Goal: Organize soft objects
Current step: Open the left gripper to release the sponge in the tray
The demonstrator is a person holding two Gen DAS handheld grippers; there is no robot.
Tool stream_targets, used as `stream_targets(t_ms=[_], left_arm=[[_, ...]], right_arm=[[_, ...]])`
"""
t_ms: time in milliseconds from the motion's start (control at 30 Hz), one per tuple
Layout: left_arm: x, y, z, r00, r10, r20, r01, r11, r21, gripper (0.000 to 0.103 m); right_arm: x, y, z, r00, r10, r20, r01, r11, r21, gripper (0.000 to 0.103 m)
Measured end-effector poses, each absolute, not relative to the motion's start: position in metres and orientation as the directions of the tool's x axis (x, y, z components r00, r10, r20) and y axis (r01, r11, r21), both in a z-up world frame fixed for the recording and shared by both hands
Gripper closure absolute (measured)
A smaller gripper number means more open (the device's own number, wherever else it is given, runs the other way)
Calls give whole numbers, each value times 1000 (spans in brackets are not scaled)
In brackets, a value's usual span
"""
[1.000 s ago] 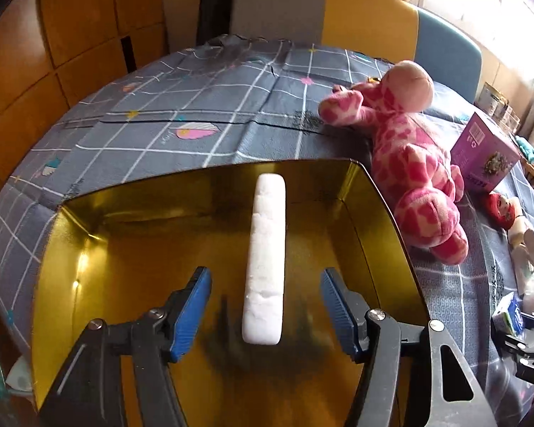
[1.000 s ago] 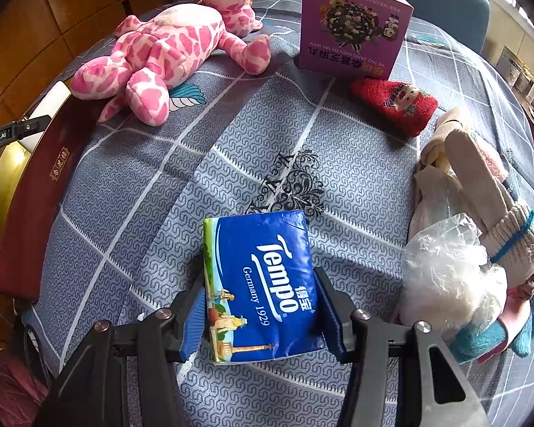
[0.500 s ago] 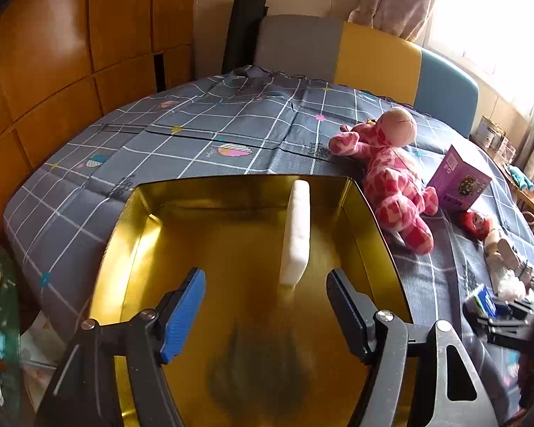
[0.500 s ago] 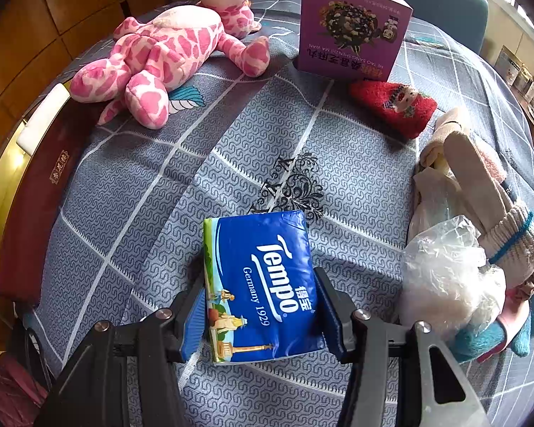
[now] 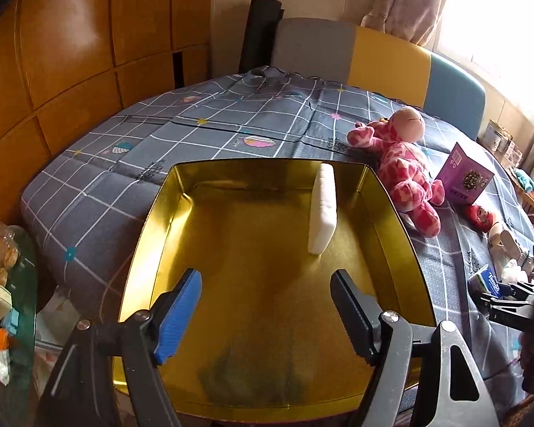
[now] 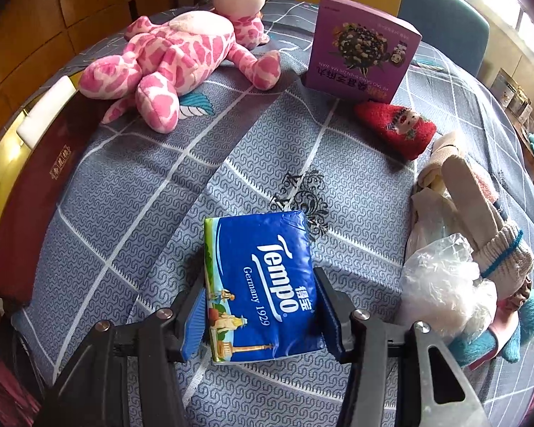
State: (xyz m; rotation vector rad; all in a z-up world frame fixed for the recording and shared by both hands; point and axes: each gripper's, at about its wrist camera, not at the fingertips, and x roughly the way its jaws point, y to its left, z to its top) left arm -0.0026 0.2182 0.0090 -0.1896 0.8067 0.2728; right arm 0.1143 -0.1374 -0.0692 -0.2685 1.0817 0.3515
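Gold tin holds white foam block; pink-spotted plush, purple box, blue tissue pack on grey-checked cloth.

Checked tablecloth, tissue pack, plush giraffe, gold tin

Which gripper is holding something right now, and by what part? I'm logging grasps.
The right gripper clamps the blue tissue pack across its two long sides, near its close end. The left gripper, jaws just opened wider, holds nothing.

left gripper jaws just opening, empty
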Motion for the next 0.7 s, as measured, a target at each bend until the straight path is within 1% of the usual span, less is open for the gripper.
stream_targets(t_ms=[233, 433, 533, 700], left_arm=[[-9, 223, 9, 664, 169, -729, -321, 944, -74, 27], [-12, 225, 10, 669, 175, -722, -325, 943, -73, 26], [-14, 226, 10, 674, 178, -716, -328, 942, -75, 24], [-16, 229, 10, 678, 181, -712, -332, 940, -78, 24]], right_arm=[[108, -136, -68, 432, 123, -894, -335, 942, -32, 49], [98, -131, -65, 421, 138, -897, -306, 952, 3, 49], [94, -129, -66, 430, 118, -895, -291, 956, -14, 49], [84, -125, -53, 455, 135, -880, -270, 963, 8, 49]])
